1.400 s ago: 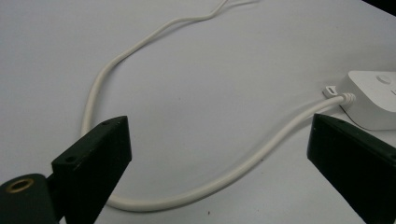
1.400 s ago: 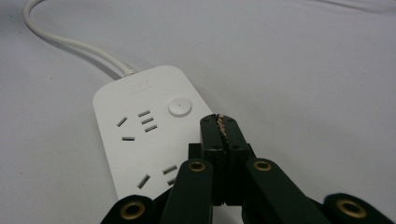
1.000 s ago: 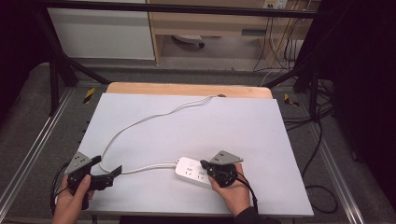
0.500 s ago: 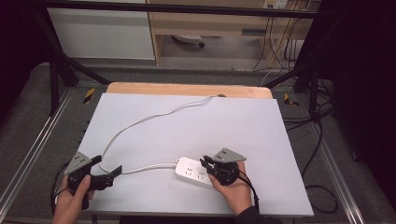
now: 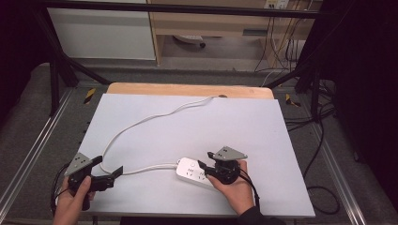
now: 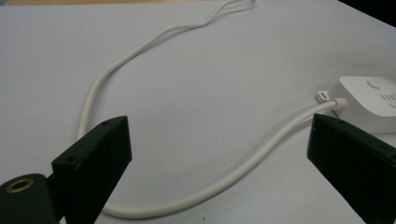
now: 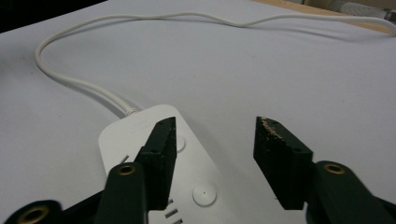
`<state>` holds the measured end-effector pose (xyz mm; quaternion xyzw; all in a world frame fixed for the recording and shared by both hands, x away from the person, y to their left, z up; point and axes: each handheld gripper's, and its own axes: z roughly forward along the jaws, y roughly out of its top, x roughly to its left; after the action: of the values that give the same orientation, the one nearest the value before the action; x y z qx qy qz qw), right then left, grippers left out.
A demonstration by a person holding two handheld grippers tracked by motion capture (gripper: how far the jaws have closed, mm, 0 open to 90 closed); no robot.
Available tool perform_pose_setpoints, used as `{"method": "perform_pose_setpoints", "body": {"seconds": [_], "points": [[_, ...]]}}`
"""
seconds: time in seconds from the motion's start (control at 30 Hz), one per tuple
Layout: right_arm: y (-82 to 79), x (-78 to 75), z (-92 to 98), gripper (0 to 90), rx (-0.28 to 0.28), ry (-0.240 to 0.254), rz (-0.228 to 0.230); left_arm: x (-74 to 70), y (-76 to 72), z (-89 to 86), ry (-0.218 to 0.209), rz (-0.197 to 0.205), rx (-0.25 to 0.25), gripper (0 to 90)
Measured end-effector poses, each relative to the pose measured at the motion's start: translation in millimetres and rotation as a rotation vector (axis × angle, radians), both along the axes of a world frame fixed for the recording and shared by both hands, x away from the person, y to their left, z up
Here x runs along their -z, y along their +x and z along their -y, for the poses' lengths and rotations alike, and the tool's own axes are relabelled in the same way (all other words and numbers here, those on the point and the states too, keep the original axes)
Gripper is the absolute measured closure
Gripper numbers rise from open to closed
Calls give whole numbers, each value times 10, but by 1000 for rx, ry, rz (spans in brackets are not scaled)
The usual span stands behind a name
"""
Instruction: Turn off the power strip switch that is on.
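Observation:
A white power strip (image 5: 191,170) lies flat near the table's front edge, and its white cable (image 5: 141,123) loops left and then runs to the far edge. My right gripper (image 5: 206,168) is at the strip's right end and open. In the right gripper view, one jaw of my right gripper (image 7: 215,123) hangs over the power strip (image 7: 126,133) near its round button, while the other jaw is past the strip's edge. My left gripper (image 5: 108,166) is at the front left, wide open. In the left gripper view, my left gripper (image 6: 219,125) has its jaws on either side of the cable (image 6: 261,150), without touching it.
The white table top (image 5: 244,126) has a wooden strip (image 5: 187,89) along its far edge. Black frame bars (image 5: 61,70) and loose floor cables (image 5: 324,136) surround the table. A shelf unit (image 5: 211,28) stands beyond.
My right gripper has shifted very slightly over the power strip's end. My left gripper has held still.

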<state>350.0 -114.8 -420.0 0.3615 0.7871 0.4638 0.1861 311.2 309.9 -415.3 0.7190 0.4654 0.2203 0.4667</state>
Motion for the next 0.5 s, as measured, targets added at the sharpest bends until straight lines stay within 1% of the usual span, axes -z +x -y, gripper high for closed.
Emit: {"method": "perform_pose_setpoints", "body": {"seconds": [0.1, 0.17, 0.23, 0.3, 0.37, 0.43, 0.5], "points": [[24, -21, 6, 393, -2, 16, 10, 2, 0, 2, 1, -2, -1, 65], [48, -40, 9, 322, -10, 29, 9, 3, 0, 4, 1, -4, 0, 65], [76, -63, 6, 291, -32, 40, -5, 7, 2, 6, 2, -5, -1, 65], [93, -93, -1, 245, -50, 33, 0, 9, 3, 8, 4, -6, -2, 65], [117, -140, -4, 218, -47, 43, 1, 12, 5, 8, 3, -6, -3, 65], [148, -181, -3, 188, -52, 51, 13, 14, 8, 8, 7, -7, -3, 65], [182, -217, -2, 145, -54, 61, 16, 17, 8, 11, 8, -10, -5, 65]]}}
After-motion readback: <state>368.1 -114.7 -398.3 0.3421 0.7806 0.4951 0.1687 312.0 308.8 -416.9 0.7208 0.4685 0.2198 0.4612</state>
